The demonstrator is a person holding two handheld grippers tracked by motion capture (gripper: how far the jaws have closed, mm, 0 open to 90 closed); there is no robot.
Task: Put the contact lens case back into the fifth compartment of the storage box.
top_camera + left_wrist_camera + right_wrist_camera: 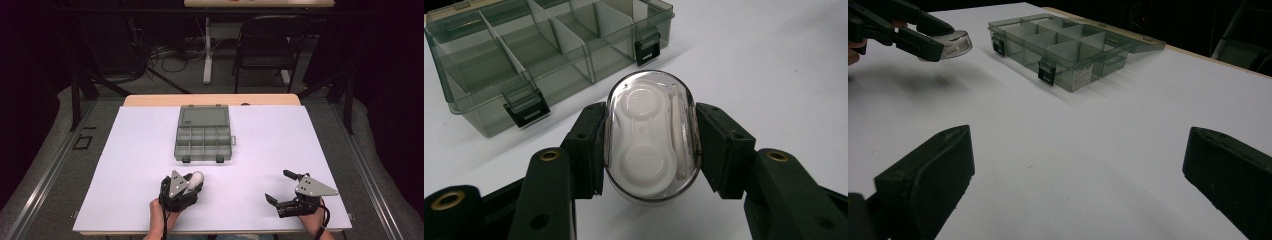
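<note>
A clear oval case with a white contact-lens holder inside [650, 136] sits between the jaws of my left gripper [649, 145], which is shut on its two long sides. In the high view that gripper [192, 181] hovers just above the white mat with the case [197, 178] at its tip, short of the organizer box [203, 133]. The box is grey, see-through, lid open and flat behind, its several compartments showing nothing inside. My right gripper [278, 186] rests low at the front right, jaws wide apart, nothing between them [1075, 170].
The white mat [270, 140] covers the wooden table [210, 99]. The box has two black latches [526, 107] on its near wall. A folding chair [265, 45] and a table leg stand beyond the far edge.
</note>
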